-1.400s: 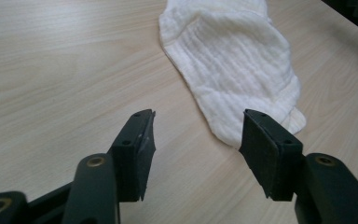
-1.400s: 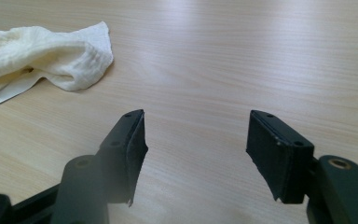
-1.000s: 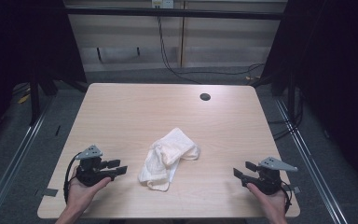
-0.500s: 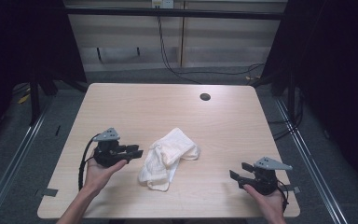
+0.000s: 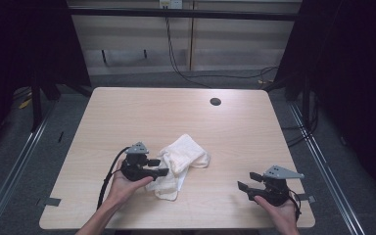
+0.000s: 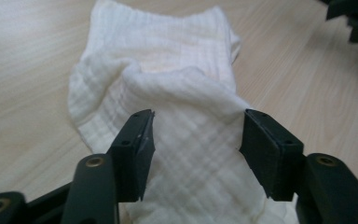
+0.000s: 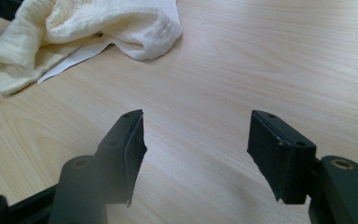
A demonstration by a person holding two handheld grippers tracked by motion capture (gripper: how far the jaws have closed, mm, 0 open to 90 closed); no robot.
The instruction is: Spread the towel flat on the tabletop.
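Near the front middle of the pale wooden desk (image 5: 127,112), a crumpled white cloth (image 5: 181,164) is lying in a loose heap, and the left tool (image 5: 162,166) is sitting right at its left edge, carried by the person's left hand (image 5: 122,183). From the high view the tool's tips are lying over the cloth's edge, but how the jaws are standing is hard to make out from up there. The left gripper view is settling that: the cloth (image 6: 168,107) is bunching up in a raised fold between the two black jaws, which have just been opening and are standing wide apart to either side of the fabric, their pads (image 6: 142,149) not pressing on it, so nothing is being held. That close view is also bringing out the cloth's ribbed, waffle-like weave, which the high view is blurring into plain white. Well apart to the right, near the desk's front right corner, the right tool (image 5: 245,188) is resting in the right hand (image 5: 279,208), pointing leftward toward the cloth. The right gripper view is showing its jaws wide open with bare wood between them, and the cloth (image 7: 74,32) lying farther off at the upper left. A small dark round hole (image 5: 215,102) is sitting toward the desk's far edge in the high view.
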